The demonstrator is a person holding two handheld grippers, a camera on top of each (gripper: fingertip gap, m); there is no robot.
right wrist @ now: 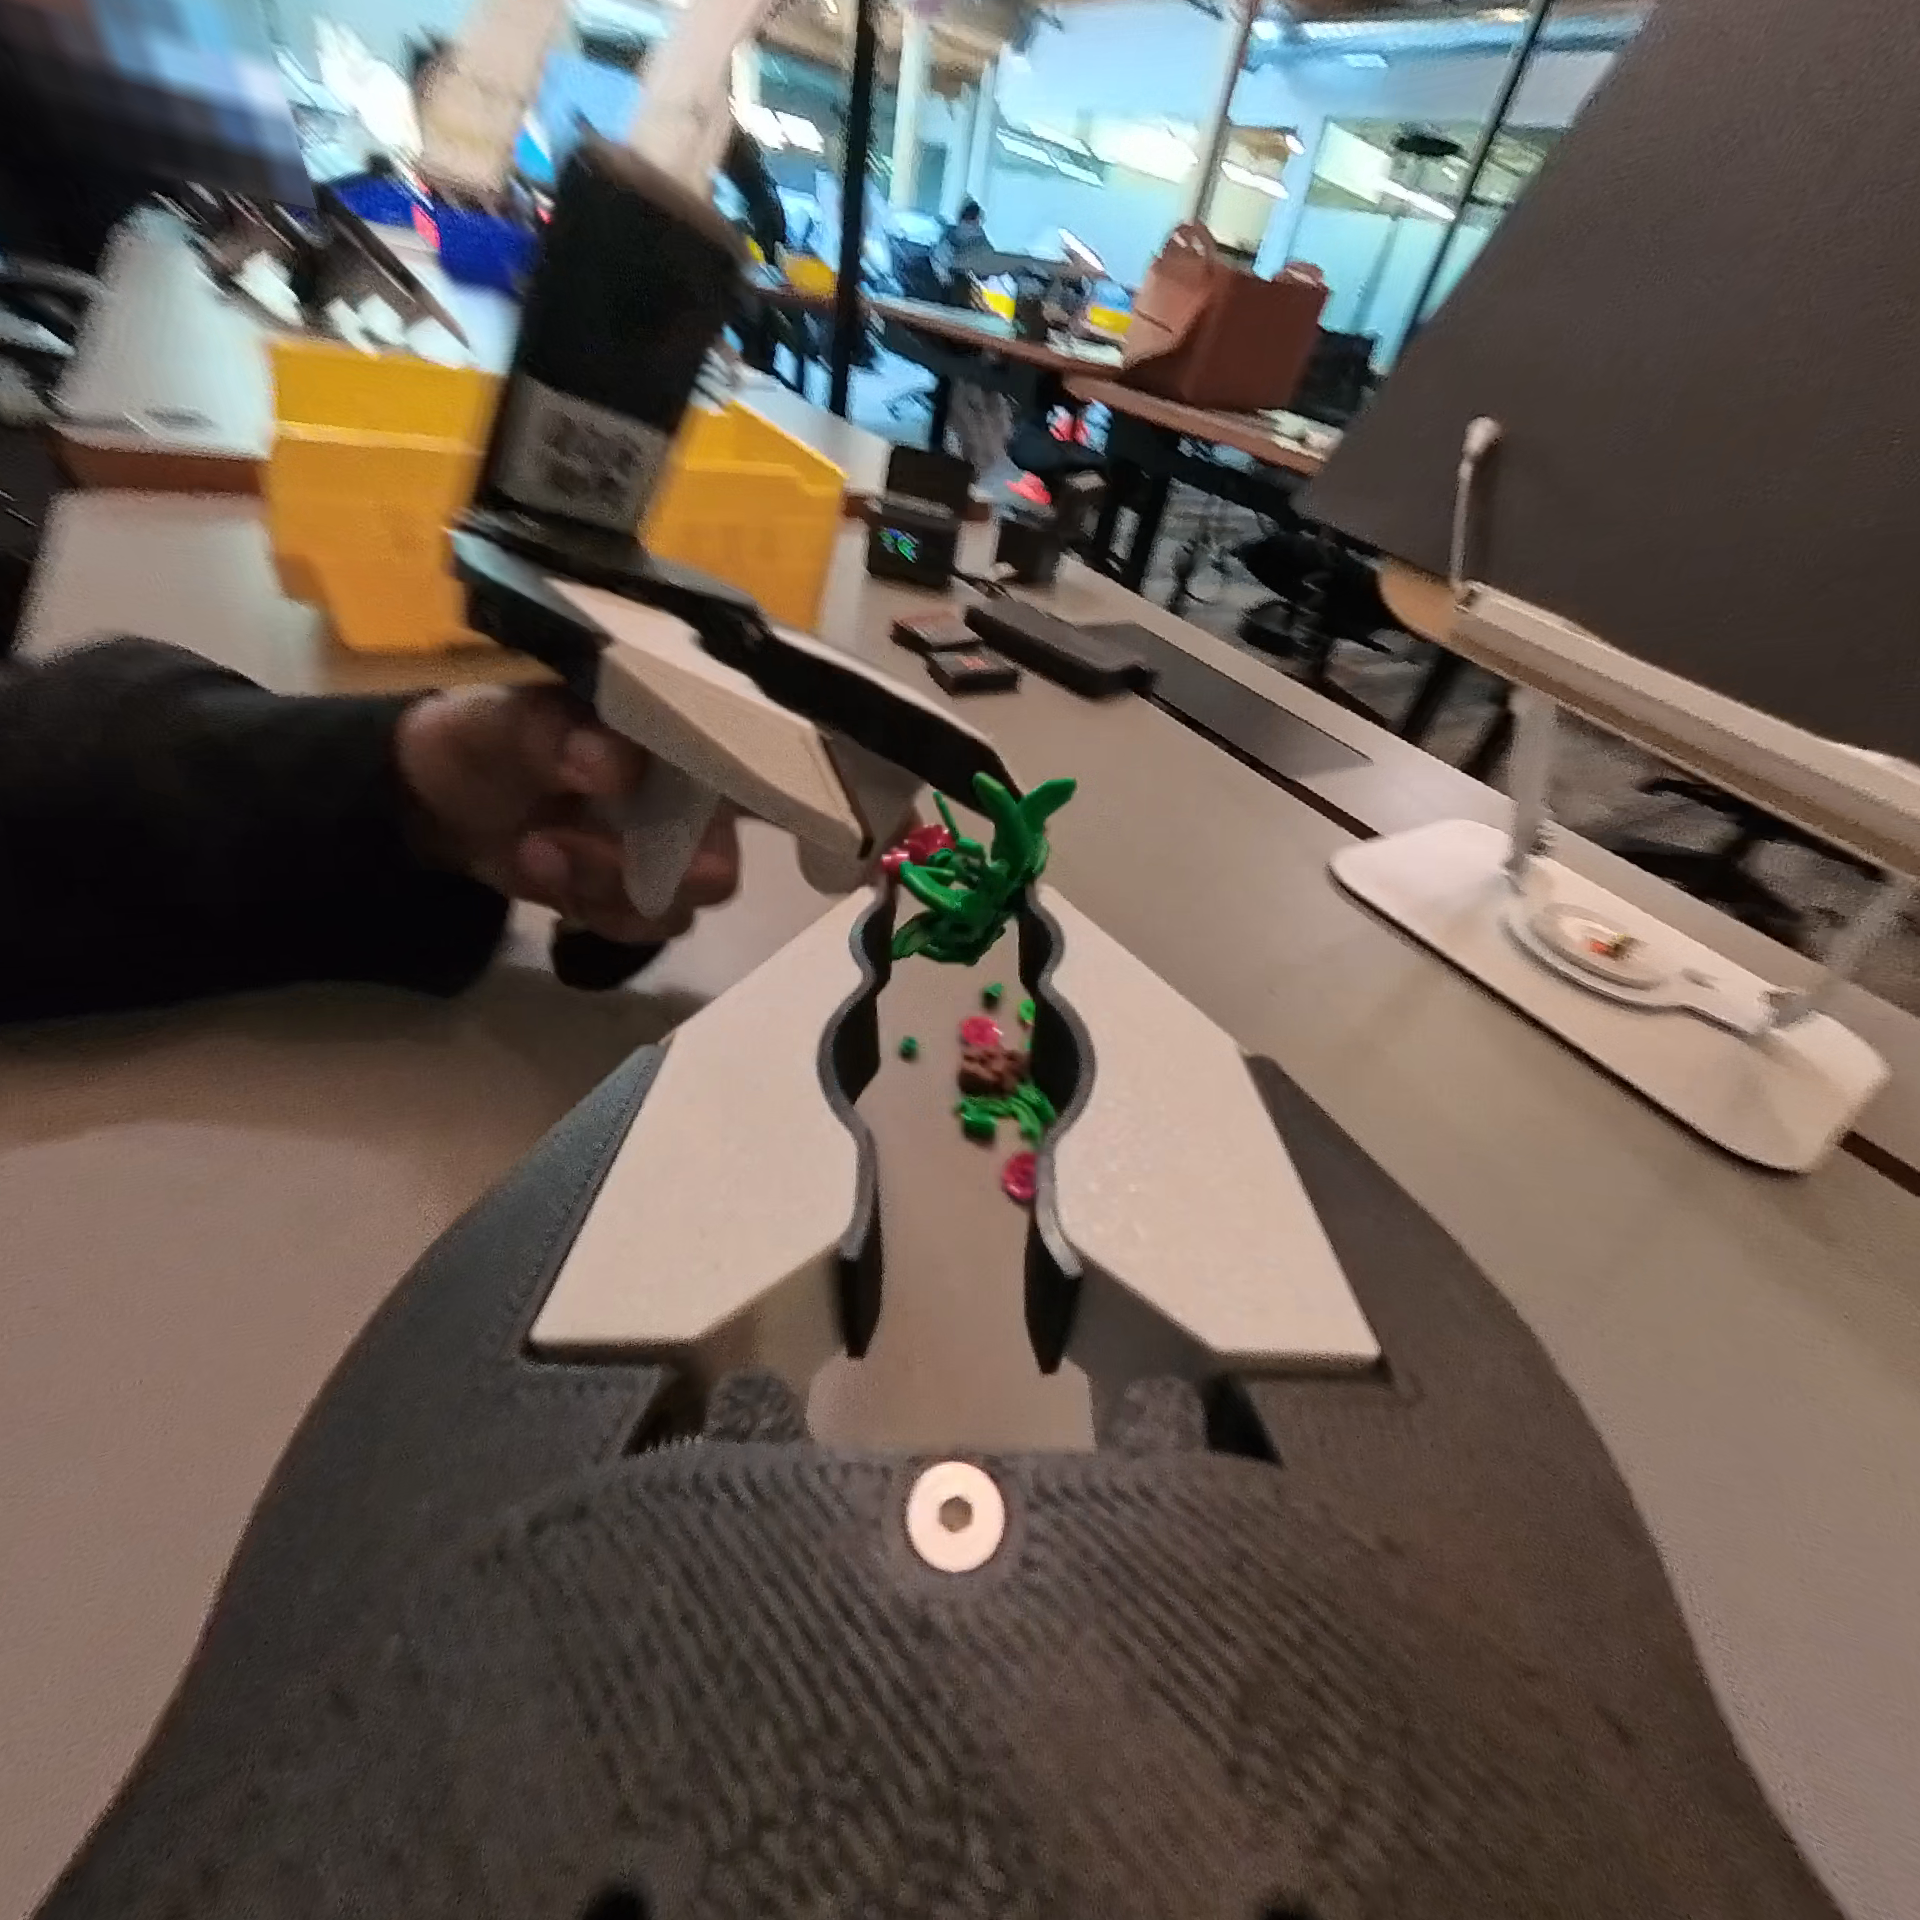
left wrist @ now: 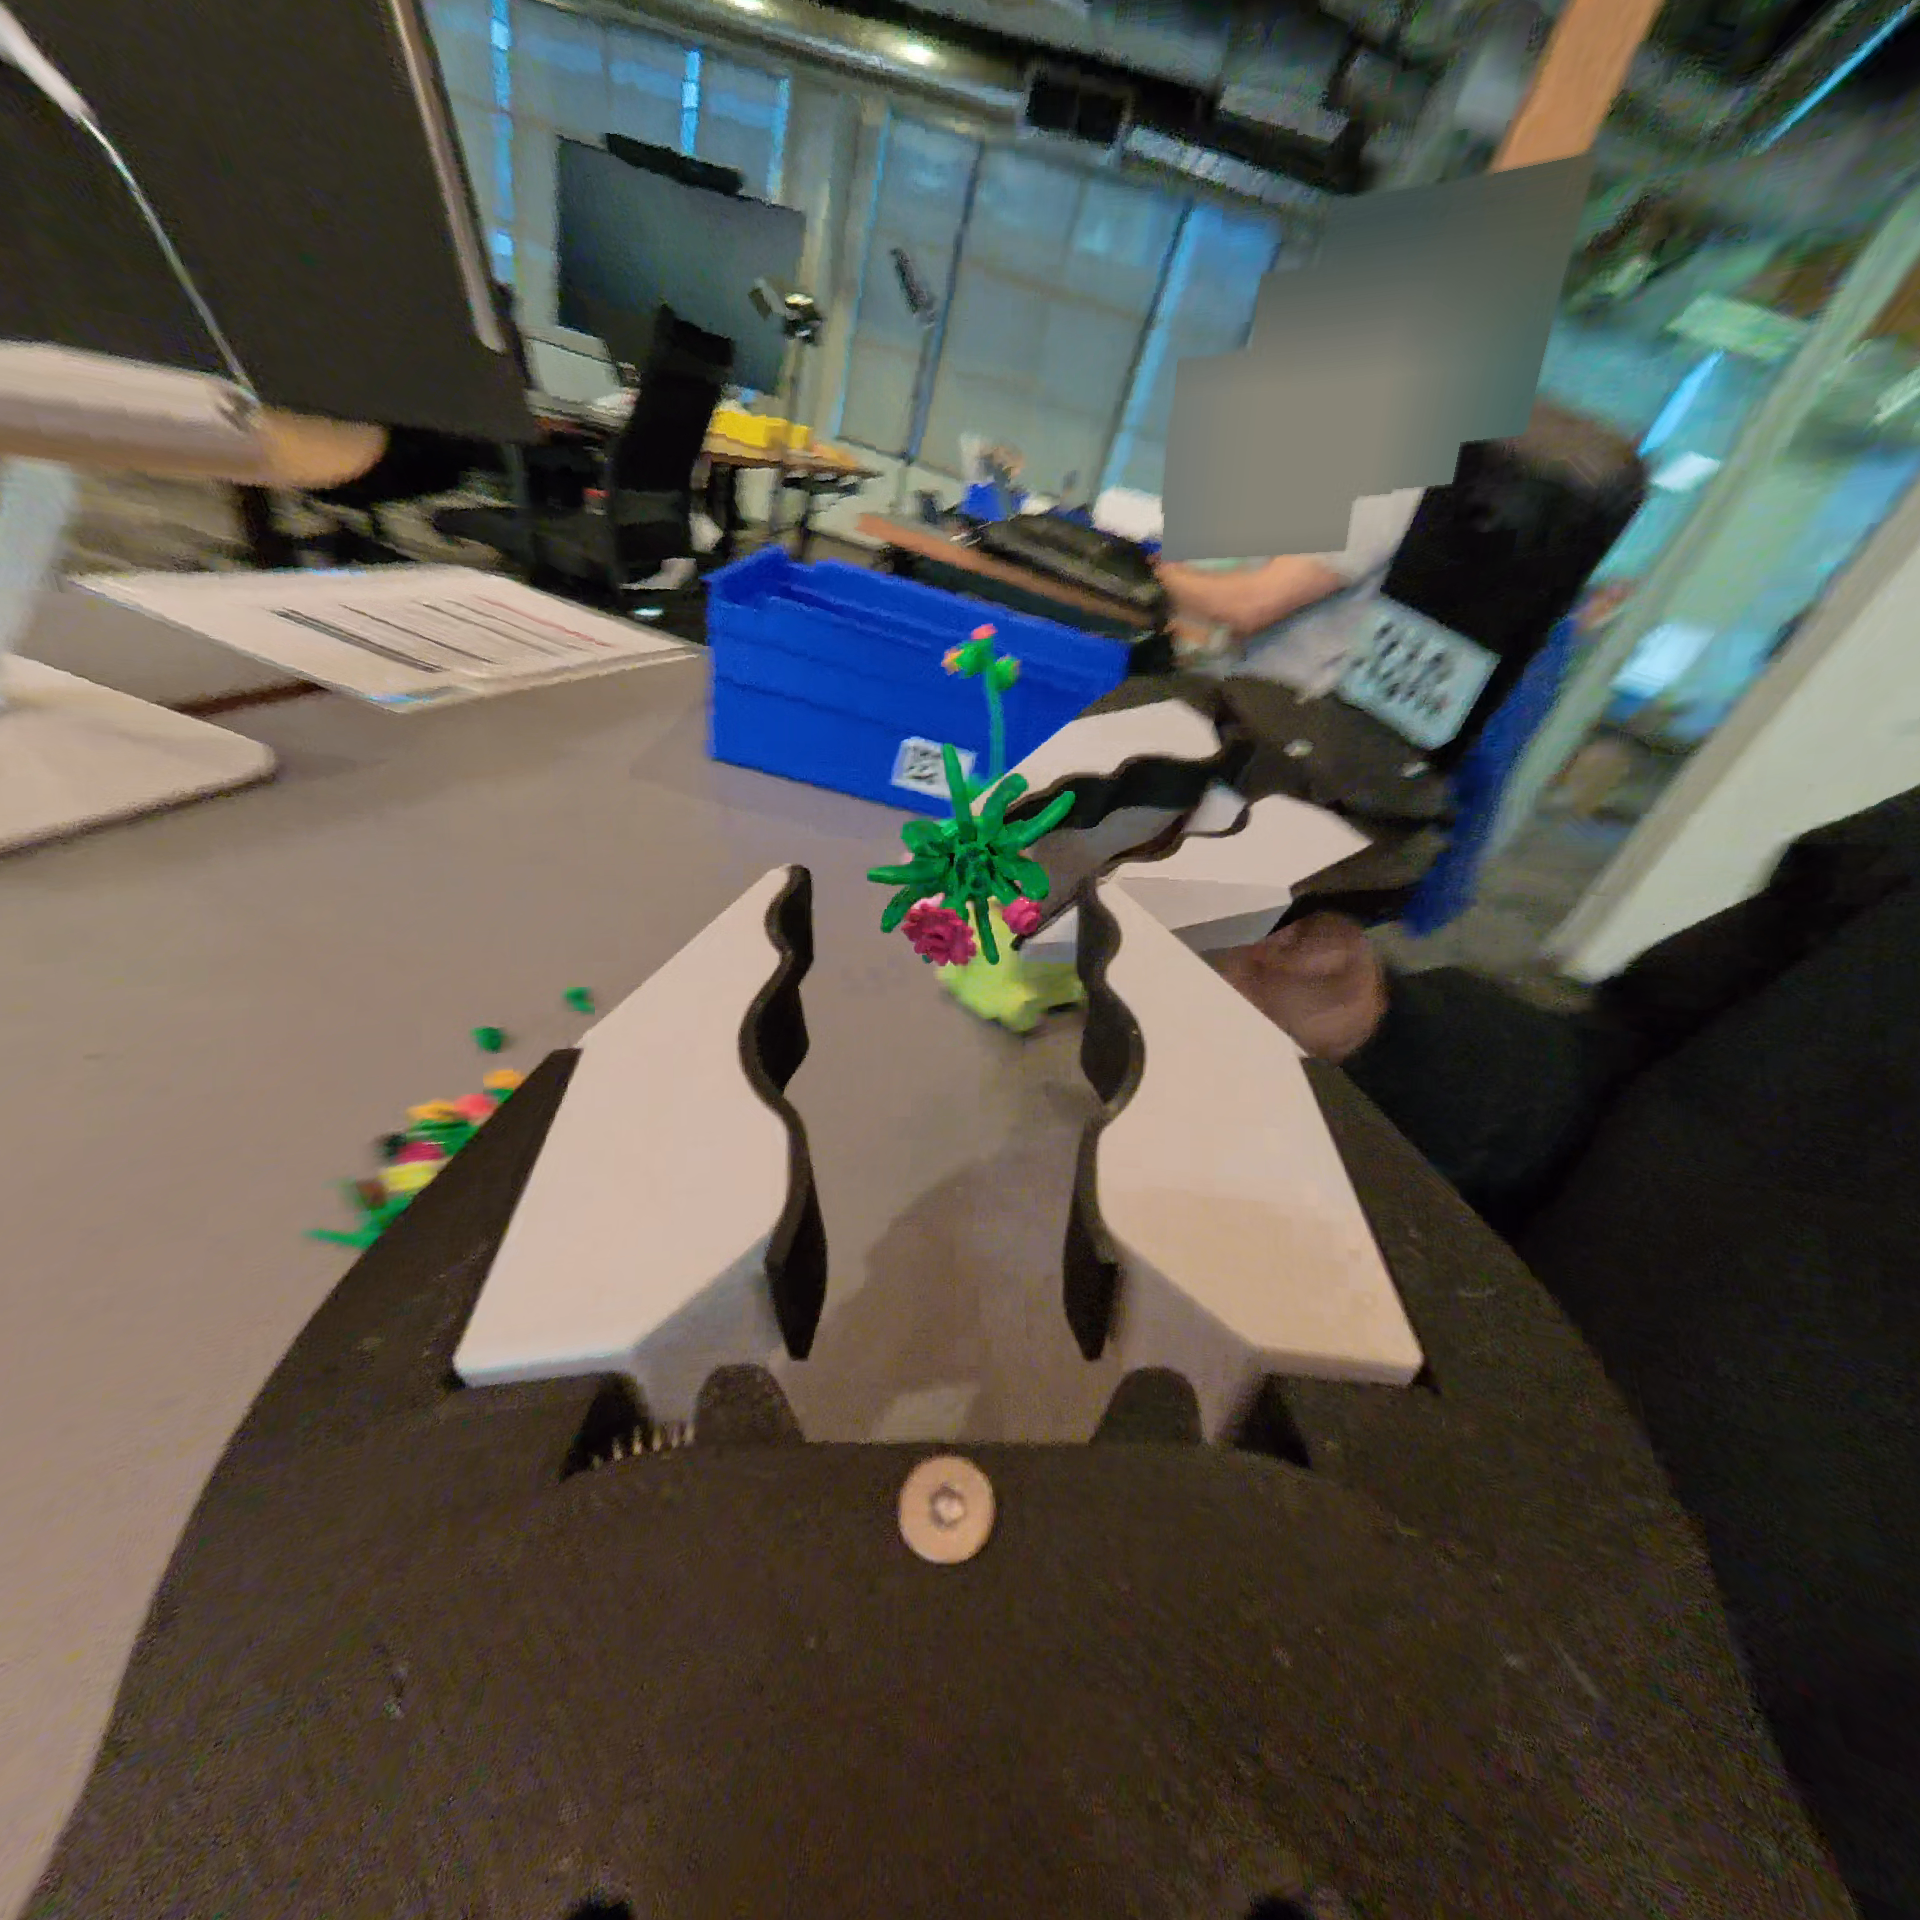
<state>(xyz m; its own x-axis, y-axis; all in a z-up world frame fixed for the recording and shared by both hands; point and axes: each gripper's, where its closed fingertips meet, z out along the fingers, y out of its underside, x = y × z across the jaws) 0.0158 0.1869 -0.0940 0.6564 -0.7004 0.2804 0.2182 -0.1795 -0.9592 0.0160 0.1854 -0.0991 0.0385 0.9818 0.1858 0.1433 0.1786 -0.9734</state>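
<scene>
Our left gripper (left wrist: 945,935) gapes wide over the grey table (left wrist: 364,883), holding nothing. Just beyond its tips, our right gripper (right wrist: 956,914) pinches the toy-brick flower plant (left wrist: 961,862); loose bricks (right wrist: 997,1081) lie beneath, a blue bin (left wrist: 831,665) behind.

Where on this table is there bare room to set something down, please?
The grey table is bare between the white monitor base and the blue bin. It is crowded around the toy plant by the right gripper, and the loose brick pile.
</scene>
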